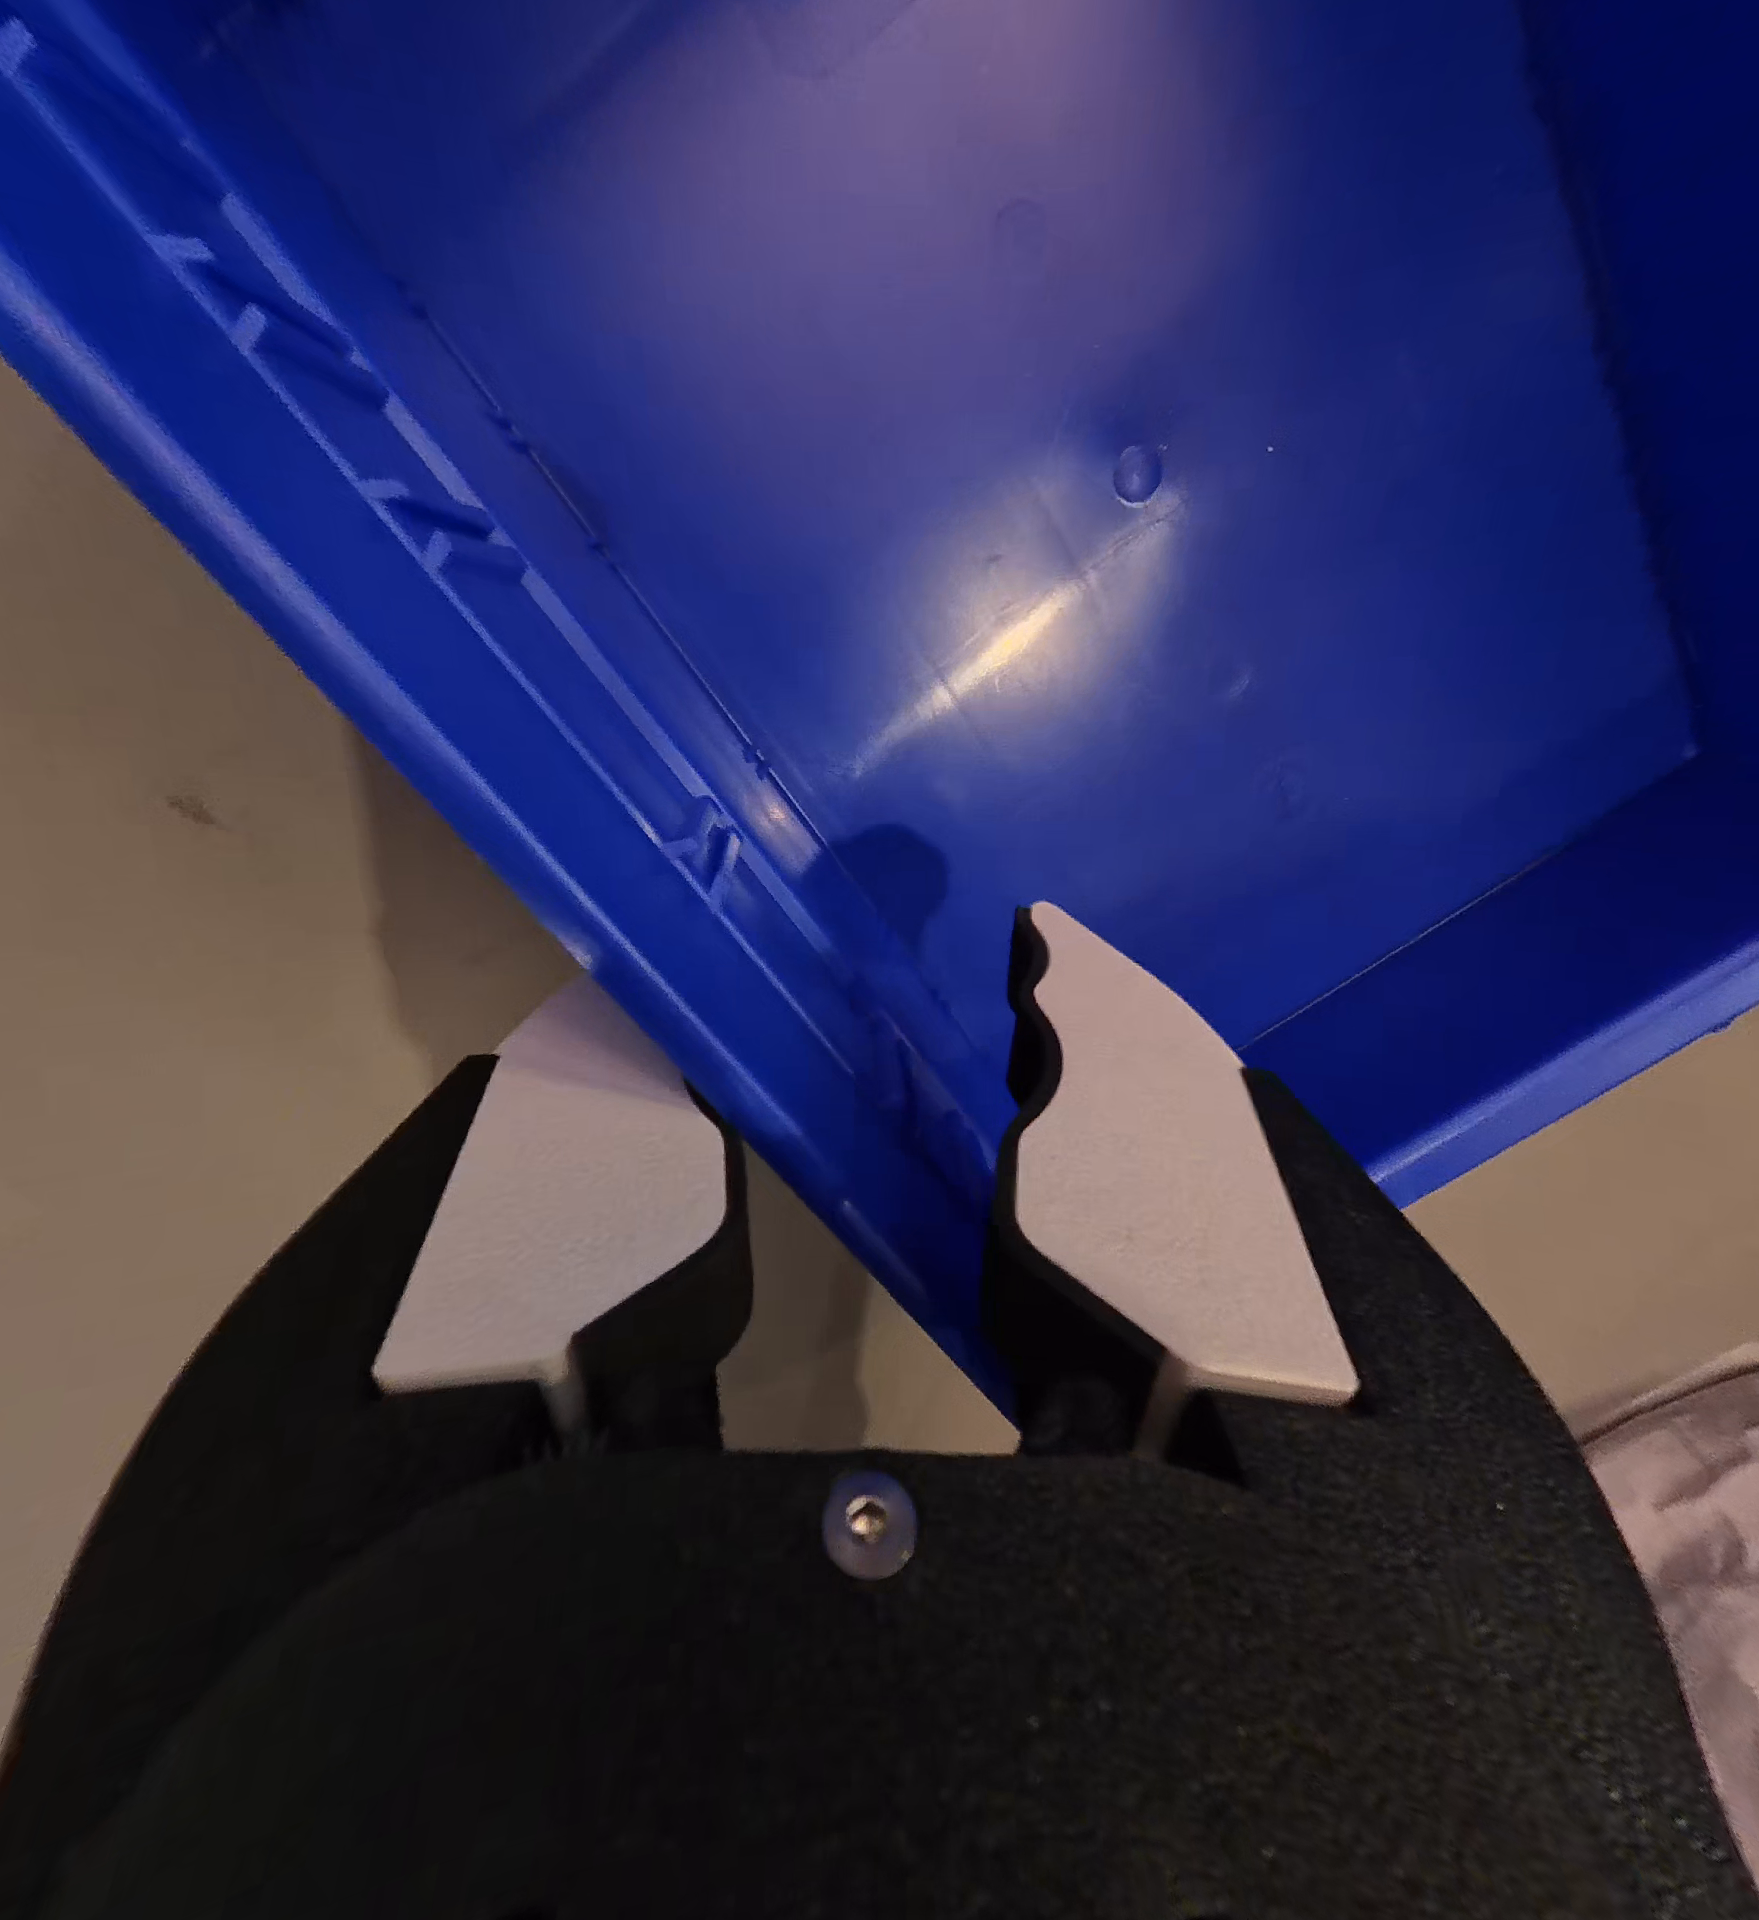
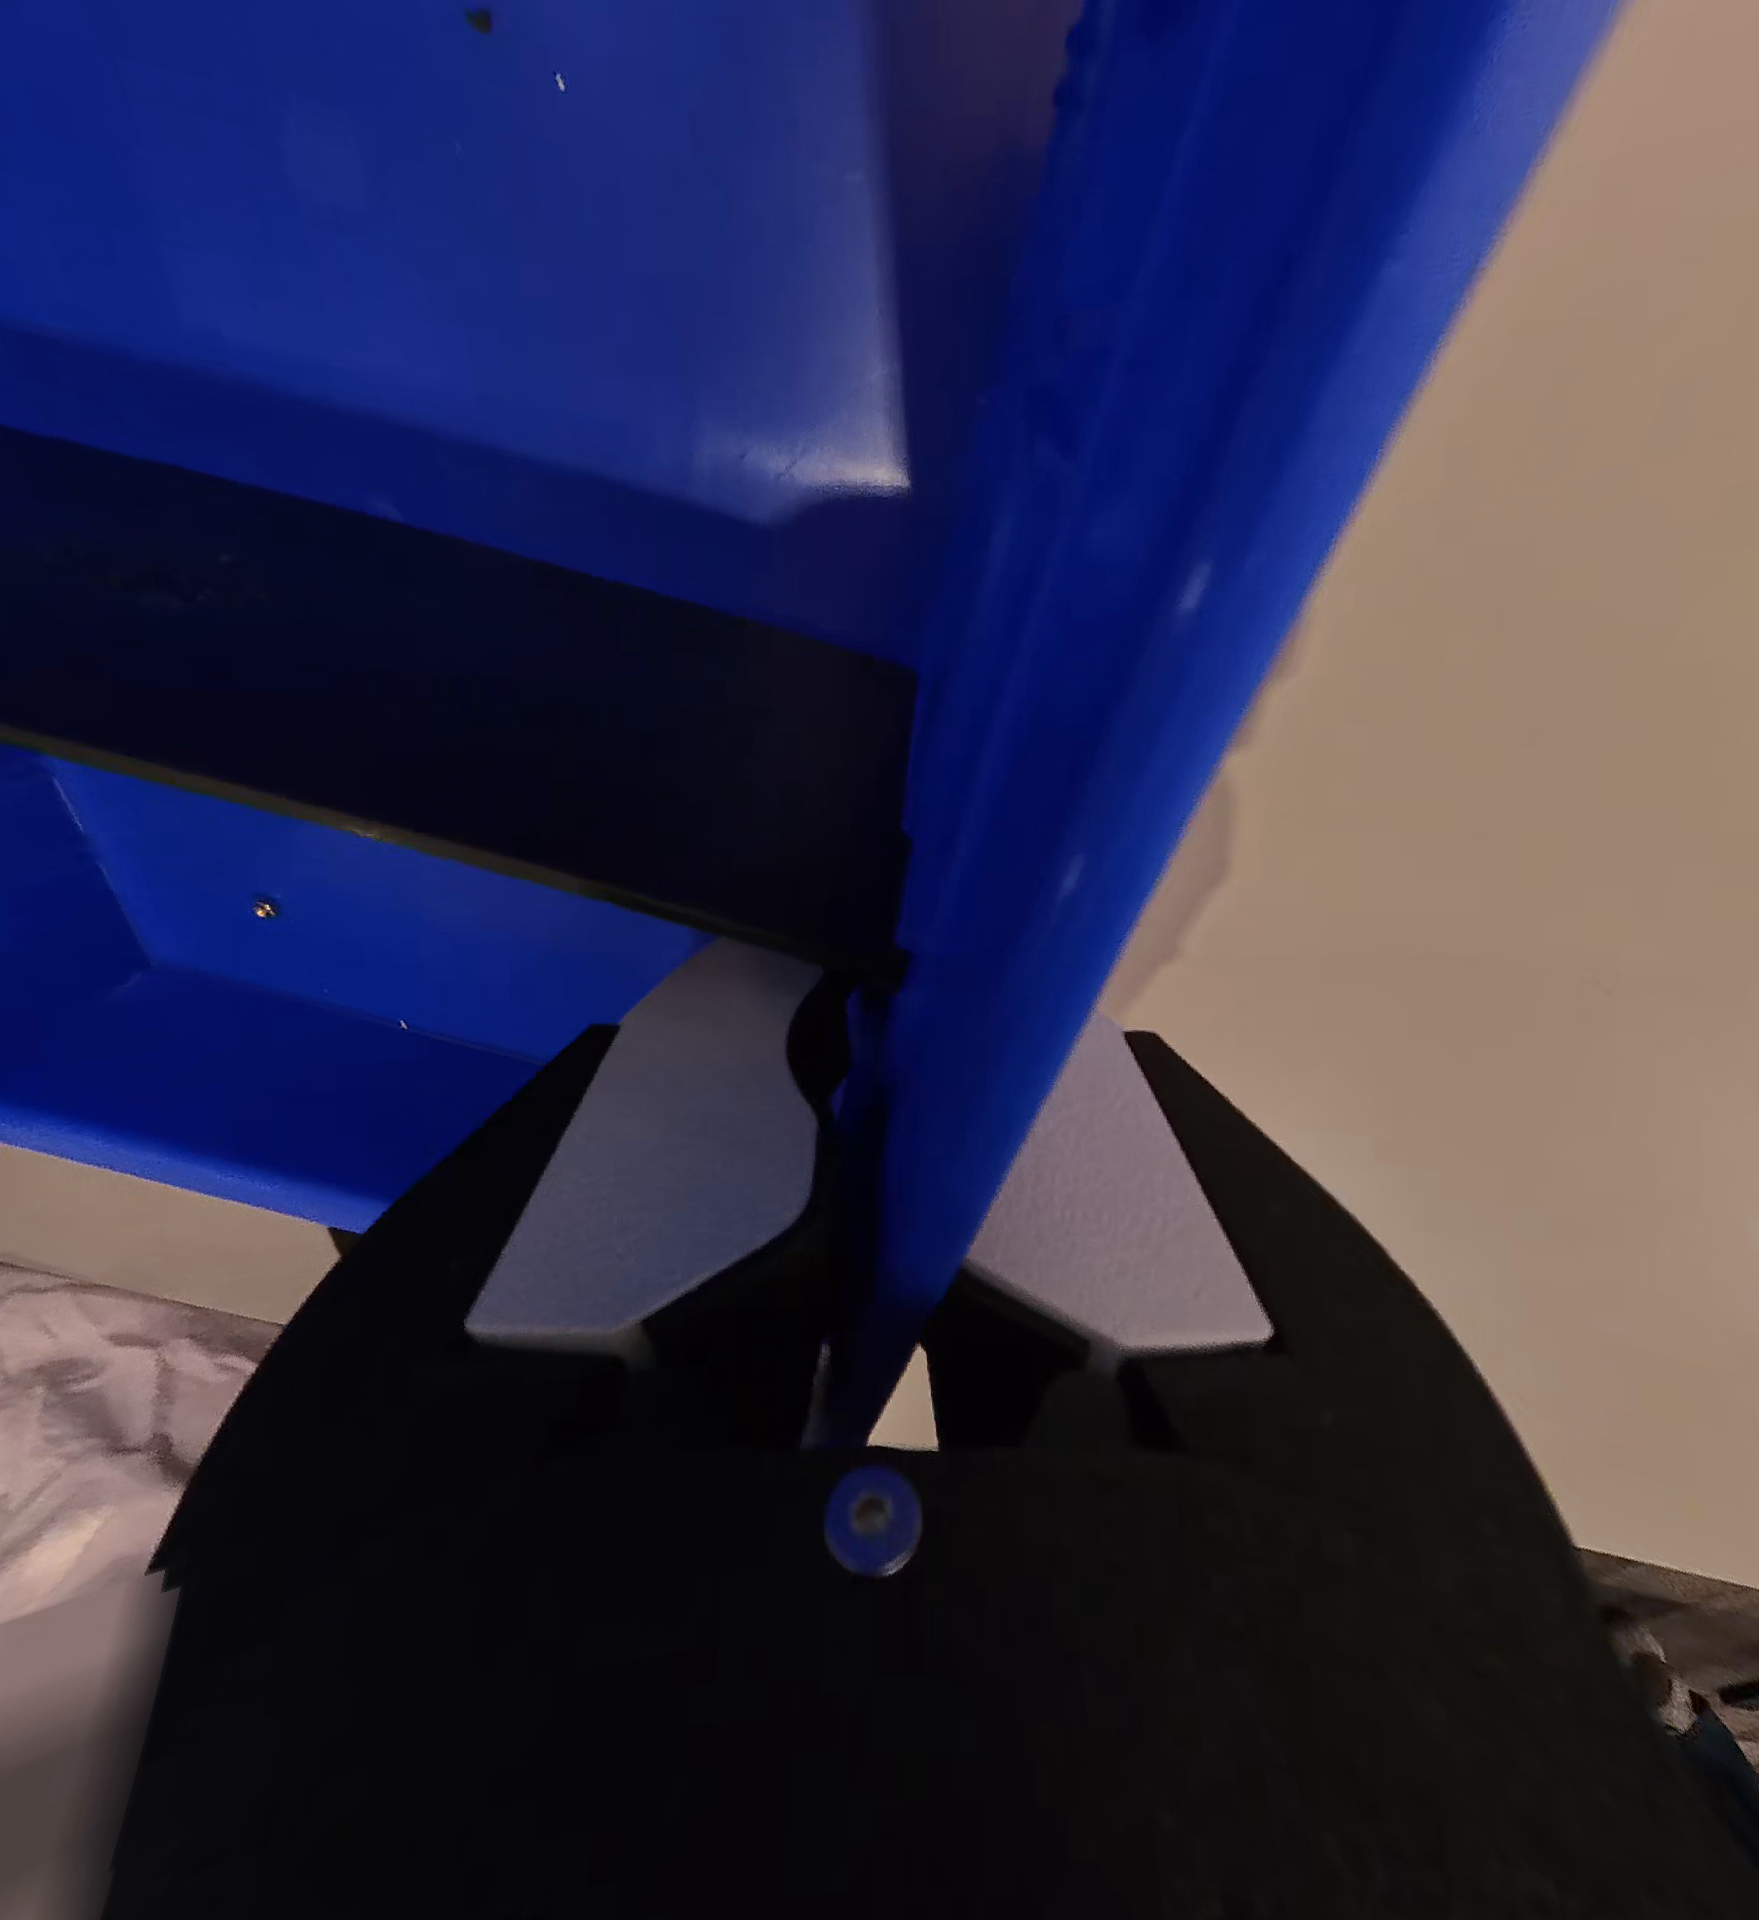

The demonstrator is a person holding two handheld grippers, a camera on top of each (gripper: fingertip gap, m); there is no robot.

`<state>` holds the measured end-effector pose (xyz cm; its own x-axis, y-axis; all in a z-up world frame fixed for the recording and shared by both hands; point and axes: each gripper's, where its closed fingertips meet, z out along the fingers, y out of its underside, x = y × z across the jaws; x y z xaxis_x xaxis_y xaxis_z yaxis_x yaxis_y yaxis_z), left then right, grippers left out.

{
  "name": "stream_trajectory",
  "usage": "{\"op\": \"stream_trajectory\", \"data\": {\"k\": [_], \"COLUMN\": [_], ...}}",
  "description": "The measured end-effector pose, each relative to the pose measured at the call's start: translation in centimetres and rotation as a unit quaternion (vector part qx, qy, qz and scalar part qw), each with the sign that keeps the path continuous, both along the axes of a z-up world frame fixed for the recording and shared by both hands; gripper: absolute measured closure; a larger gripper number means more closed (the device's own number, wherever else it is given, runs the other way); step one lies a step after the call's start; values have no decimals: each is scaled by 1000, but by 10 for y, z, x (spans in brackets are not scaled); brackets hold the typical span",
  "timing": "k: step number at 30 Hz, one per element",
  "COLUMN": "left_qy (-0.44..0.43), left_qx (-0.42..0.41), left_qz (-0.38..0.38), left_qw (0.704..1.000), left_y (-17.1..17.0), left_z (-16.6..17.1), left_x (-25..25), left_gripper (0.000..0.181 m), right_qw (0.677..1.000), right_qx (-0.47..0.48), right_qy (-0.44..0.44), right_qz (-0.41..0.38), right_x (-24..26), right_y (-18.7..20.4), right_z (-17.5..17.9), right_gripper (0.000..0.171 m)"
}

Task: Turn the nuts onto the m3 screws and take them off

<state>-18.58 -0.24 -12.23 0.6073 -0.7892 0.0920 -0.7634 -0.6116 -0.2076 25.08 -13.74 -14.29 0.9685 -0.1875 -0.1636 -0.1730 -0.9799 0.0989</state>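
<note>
Left gripper: black body, 2 pale grey fingers, straddles the near side wall of the glossy blue plastic bin, 1 finger outside, 1 inside. Small gaps show beside the wall, so a firm clamp is likely but not certain. That wall's long axis runs from the near centre to the far left, and the left gripper sits close to a near corner.

Right gripper: same build, jaws pinched on the bin's right wall, which runs near to far, leaning right. Pads look to be touching the plastic on both sides.

Both tools tilt forward, looking down into the bin, 1 on each side wall, so it reads as a 2-handed carry or tilt.

Inside, farther off: a dark divider strip crosses left to right. A tiny shiny speck, maybe a nut or screw, lies on the floor near that strip, left of and beyond the right gripper. Too small to tell. No M3 screws clearly visible. Left compartment looks bare.

Beige tabletop lies around. Crumpled grey plastic sheet lies near left.

Judgement: the right gripper is nearer any hardware; threading not started.
</note>
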Motion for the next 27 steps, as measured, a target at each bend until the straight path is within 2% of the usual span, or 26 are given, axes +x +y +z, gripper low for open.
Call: {"op": "stream_trajectory", "data": {"k": [3, 7, 14, 19, 24, 27], "left_qy": [-10, -36, -98, -173, -245, -259], "left_qx": [-19, -25, -4, 102, 266, 319], "left_qz": [-16, -32, -31, -4, 78, 114], "left_qw": [1000, 999, 995, 980, 929, 904], "left_y": [-7, -9, -1, 25, 62, 71], "left_z": [3, 14, 56, 118, 197, 220], "left_x": [3, 4, -8, -33, -94, -132], "left_gripper": [122, 124, 123, 123, 131, 135], "right_qw": [1000, 999, 999, 999, 999, 999], "right_qx": [0, 2, 3, 4, 3, 4], "right_qy": [-2, -3, 4, 11, 9, 5], "right_qz": [14, 37, 44, 39, 33, 31], "right_x": [-9, -21, -28, -28, -28, -28], "right_y": [10, 21, 26, 26, 25, 26], "right_z": [0, 0, 0, 0, 0, 0], "right_gripper": [166, 165, 165, 166, 166, 166]}}
